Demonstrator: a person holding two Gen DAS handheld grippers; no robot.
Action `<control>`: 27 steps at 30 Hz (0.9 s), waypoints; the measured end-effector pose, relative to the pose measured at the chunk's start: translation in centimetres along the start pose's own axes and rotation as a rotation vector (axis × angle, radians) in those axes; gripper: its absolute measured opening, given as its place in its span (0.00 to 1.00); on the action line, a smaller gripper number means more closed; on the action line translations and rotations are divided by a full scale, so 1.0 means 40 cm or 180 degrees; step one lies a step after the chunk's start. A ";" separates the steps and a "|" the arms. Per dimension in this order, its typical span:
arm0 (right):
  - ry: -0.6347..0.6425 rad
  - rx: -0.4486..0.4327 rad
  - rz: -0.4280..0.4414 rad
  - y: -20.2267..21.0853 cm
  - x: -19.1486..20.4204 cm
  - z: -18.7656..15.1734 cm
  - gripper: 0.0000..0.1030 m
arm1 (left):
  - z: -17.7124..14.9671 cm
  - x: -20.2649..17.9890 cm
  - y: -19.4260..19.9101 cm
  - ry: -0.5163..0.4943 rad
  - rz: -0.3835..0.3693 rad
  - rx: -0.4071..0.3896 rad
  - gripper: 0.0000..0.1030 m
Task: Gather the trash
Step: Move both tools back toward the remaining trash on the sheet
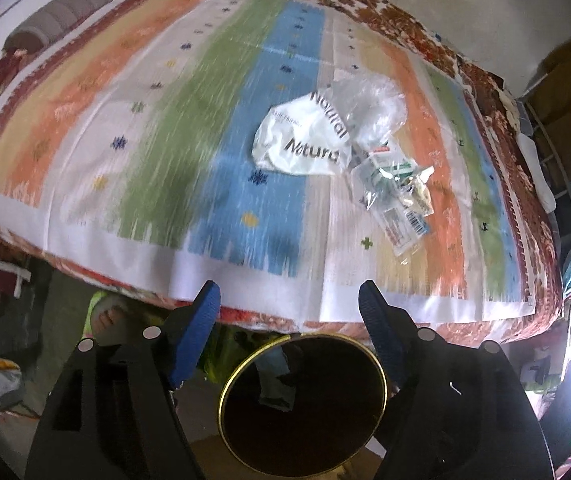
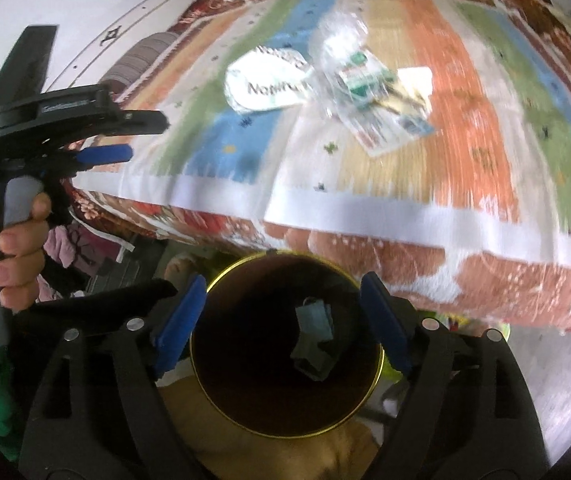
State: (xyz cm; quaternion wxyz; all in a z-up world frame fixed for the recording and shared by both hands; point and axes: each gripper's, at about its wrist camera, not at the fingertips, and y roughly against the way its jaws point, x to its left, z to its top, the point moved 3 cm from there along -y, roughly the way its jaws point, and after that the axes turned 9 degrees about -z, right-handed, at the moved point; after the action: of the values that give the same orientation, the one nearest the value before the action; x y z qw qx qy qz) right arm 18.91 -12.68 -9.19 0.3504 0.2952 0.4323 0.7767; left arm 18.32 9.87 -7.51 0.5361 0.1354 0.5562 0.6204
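Left gripper [image 1: 289,300] over the bin [image 1: 303,404], jaws wide, empty. Right gripper [image 2: 283,294] above the same bin's mouth, jaws wide, nothing between; blue scrap [image 2: 315,322] down inside. On the bed [image 1: 125,128] beyond: white wrapper [image 1: 305,140], touching clear plastic bags [image 1: 389,176] on its right, all near the striped cover's middle, well apart from both grippers.

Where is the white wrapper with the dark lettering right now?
The white wrapper lies on the striped cloth over the blue stripe, against the clear plastic packets on its right in both wrist views, beyond the bin.
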 end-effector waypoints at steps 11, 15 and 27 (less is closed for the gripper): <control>0.0260 -0.0481 -0.0025 0.112 0.009 0.059 0.74 | -0.018 -0.031 0.048 -0.0156 0.0074 -0.0240 0.69; 0.0299 -0.0537 -0.0062 0.123 -0.003 0.070 0.74 | -0.002 -0.035 0.061 -0.0277 0.0115 -0.0346 0.69; 0.0079 -0.0466 -0.0064 0.045 -0.050 0.125 0.76 | 0.079 0.000 -0.008 -0.0253 0.0002 -0.0439 0.69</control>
State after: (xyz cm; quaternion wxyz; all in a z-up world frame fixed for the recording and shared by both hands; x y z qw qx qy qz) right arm 23.36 -12.63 -5.65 0.3734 0.2548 0.3816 0.8063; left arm 20.91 11.52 -6.67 0.5657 0.1229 0.4904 0.6515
